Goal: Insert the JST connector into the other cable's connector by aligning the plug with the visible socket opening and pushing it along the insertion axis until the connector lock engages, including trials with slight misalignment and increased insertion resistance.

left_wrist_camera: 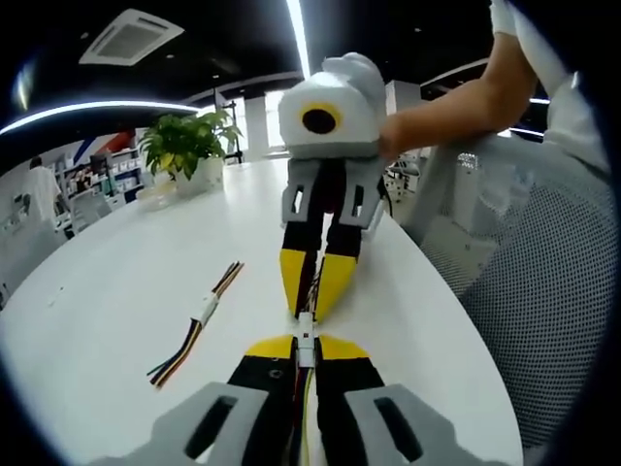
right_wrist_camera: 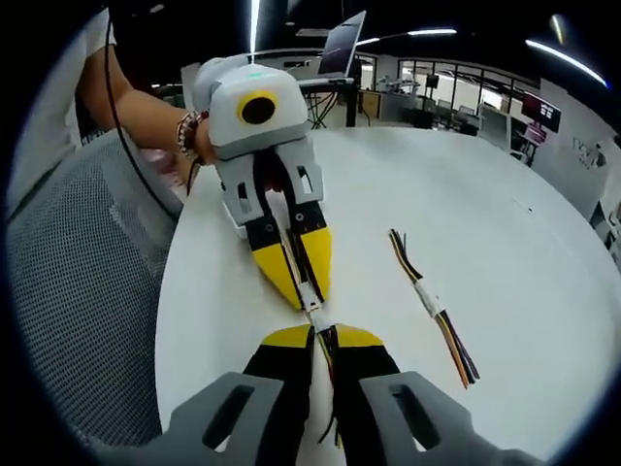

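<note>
The two white JST connectors (left_wrist_camera: 306, 335) are seen end to end between the opposed gripper tips, above the white bench (left_wrist_camera: 116, 291). Whether the lock is engaged cannot be told. The left gripper (left_wrist_camera: 305, 351) is clamped on one cable, its fingers closed; the right gripper (right_wrist_camera: 323, 335) is likewise clamped on the other cable. A second, already joined cable pair (right_wrist_camera: 434, 303) lies apart on the bench. A potted plant (left_wrist_camera: 189, 146) stands at the far edge.

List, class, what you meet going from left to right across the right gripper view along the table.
Mesh chair back → left gripper → mated spare cable → bare white table.
</note>
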The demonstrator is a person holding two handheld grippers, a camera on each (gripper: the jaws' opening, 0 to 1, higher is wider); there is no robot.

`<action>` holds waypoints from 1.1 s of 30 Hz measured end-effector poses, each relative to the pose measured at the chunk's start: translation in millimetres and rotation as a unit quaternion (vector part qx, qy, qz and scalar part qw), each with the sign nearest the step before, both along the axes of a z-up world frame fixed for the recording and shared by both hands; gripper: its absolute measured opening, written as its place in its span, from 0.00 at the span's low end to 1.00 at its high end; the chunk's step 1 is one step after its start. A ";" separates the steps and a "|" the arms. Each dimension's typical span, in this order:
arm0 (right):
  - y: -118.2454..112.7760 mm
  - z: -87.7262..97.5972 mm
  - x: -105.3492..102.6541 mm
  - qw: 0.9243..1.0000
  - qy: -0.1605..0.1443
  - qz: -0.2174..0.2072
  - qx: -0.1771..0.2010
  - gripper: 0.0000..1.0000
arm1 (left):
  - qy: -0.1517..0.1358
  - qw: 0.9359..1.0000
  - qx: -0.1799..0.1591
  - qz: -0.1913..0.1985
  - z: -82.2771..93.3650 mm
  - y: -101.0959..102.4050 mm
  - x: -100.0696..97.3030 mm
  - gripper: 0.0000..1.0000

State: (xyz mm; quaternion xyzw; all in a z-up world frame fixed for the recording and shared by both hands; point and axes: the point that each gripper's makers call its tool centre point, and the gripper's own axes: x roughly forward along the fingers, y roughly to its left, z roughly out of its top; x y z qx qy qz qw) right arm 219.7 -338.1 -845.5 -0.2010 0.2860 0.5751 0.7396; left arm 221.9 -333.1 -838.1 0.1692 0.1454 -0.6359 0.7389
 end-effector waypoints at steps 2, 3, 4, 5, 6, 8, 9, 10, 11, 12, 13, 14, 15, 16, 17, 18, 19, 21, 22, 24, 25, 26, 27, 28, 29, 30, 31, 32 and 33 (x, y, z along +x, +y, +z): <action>0.5 0.3 -0.7 1.000 0.005 -0.002 0.004 0.03 | 0.003 1.000 -0.004 0.000 0.1 0.2 -0.5 0.00; 0.9 0.3 -1.9 1.000 0.009 -0.001 0.005 0.03 | 0.003 1.000 -0.005 -0.001 0.3 0.2 -1.2 0.00; 0.8 0.2 -2.2 1.000 0.009 -0.001 0.005 0.03 | 0.002 1.000 -0.005 -0.002 0.2 0.1 -1.9 0.00; 0.8 -0.2 -2.6 1.000 0.007 0.002 0.001 0.03 | 0.001 1.000 -0.005 -0.002 0.1 -0.1 -2.2 0.00; 1.0 -0.4 -2.6 1.000 0.003 0.003 -0.002 0.03 | 0.002 1.000 -0.006 -0.001 -0.1 0.0 -1.9 0.00; 2.1 -1.5 -2.6 1.000 -0.003 0.006 -0.010 0.03 | 0.003 1.000 -0.007 0.000 -1.1 0.3 -1.5 0.00; 2.2 -2.1 -2.6 1.000 -0.004 0.007 -0.012 0.03 | 0.004 1.000 -0.007 0.001 -1.4 0.3 -1.4 0.00; 2.0 -2.3 -2.5 1.000 -0.004 0.008 -0.013 0.03 | 0.005 1.000 -0.007 0.001 -2.5 0.6 -1.6 0.00; 1.9 -2.8 -2.3 1.000 -0.003 0.007 -0.014 0.03 | 0.005 1.000 -0.008 0.001 -2.7 0.7 -1.6 0.00; 1.7 -3.7 -2.4 1.000 -0.001 0.005 -0.014 0.03 | 0.004 1.000 -0.008 0.000 -2.7 0.7 -2.0 0.00; 1.6 -4.3 -2.6 1.000 0.001 0.005 -0.015 0.03 | 0.004 1.000 -0.006 0.000 -3.5 0.5 -2.3 0.00; 1.4 -6.1 -2.8 1.000 0.002 0.004 -0.018 0.03 | 0.003 1.000 -0.005 -0.001 -4.3 0.1 -2.6 0.00; 1.6 -7.0 -3.0 1.000 0.004 0.003 -0.020 0.03 | 0.002 1.000 -0.003 -0.002 -5.4 -0.2 -3.0 0.00; 1.3 -8.4 -3.3 1.000 0.005 0.002 -0.022 0.03 | 0.000 1.000 0.000 -0.004 -6.6 -0.2 -3.3 0.00; 1.2 -8.1 -3.0 1.000 0.005 0.002 -0.022 0.03 | 0.000 1.000 -0.004 -0.003 -5.4 -0.5 -2.7 0.00; 1.2 -7.5 -2.3 1.000 0.007 -0.002 -0.019 0.03 | 0.000 1.000 -0.006 -0.001 -4.8 -0.1 -2.3 0.00; 1.2 -7.2 -2.0 1.000 0.011 -0.006 -0.018 0.03 | 0.003 1.000 -0.007 0.001 -5.2 0.3 -2.0 0.00; 1.8 -7.5 -2.2 1.000 0.008 -0.003 -0.018 0.03 | 0.005 1.000 -0.010 0.003 -6.0 1.2 -1.4 0.00; 2.2 -7.5 -2.1 1.000 0.005 -0.001 -0.018 0.03 | 0.011 1.000 -0.014 0.007 -6.0 1.7 -1.1 0.00; 2.8 -7.1 -1.8 1.000 0.009 -0.005 -0.014 0.03 | 0.013 1.000 -0.018 0.008 -6.2 2.7 -1.1 0.00; 2.7 -7.1 -1.7 1.000 0.013 -0.007 -0.010 0.03 | 0.017 1.000 -0.021 0.010 -6.2 3.0 -1.2 0.00; 2.9 -6.8 -2.0 1.000 0.018 -0.008 -0.004 0.03 | 0.021 0.999 -0.024 0.011 -6.3 3.7 -1.1 0.00; 4.2 -4.7 -2.9 1.000 0.026 -0.012 0.010 0.03 | 0.026 0.999 -0.028 0.012 -7.2 4.1 -1.3 0.00; 5.2 -3.1 -3.2 0.999 0.029 -0.011 0.018 0.03 | 0.029 0.999 -0.031 0.012 -8.0 4.2 -1.8 0.00; 4.1 -3.1 -2.4 0.999 0.026 -0.011 0.014 0.03 | 0.035 0.999 -0.040 0.014 -7.4 4.1 -1.9 0.00; 4.8 -3.3 -2.7 0.999 0.028 -0.012 0.015 0.03 | 0.038 0.998 -0.042 0.015 -7.3 4.2 -1.9 0.00; 5.2 -3.3 -3.1 0.999 0.028 -0.011 0.016 0.03 | 0.042 0.998 -0.046 0.014 -7.6 5.1 -2.2 0.00; 5.6 -3.3 -3.5 0.999 0.029 -0.010 0.018 0.03 | 0.043 0.998 -0.047 0.013 -7.2 6.1 -2.6 0.00; 6.4 -3.7 -4.4 0.999 0.030 -0.008 0.020 0.03 | 0.047 0.998 -0.051 0.010 -7.3 7.1 -3.7 0.00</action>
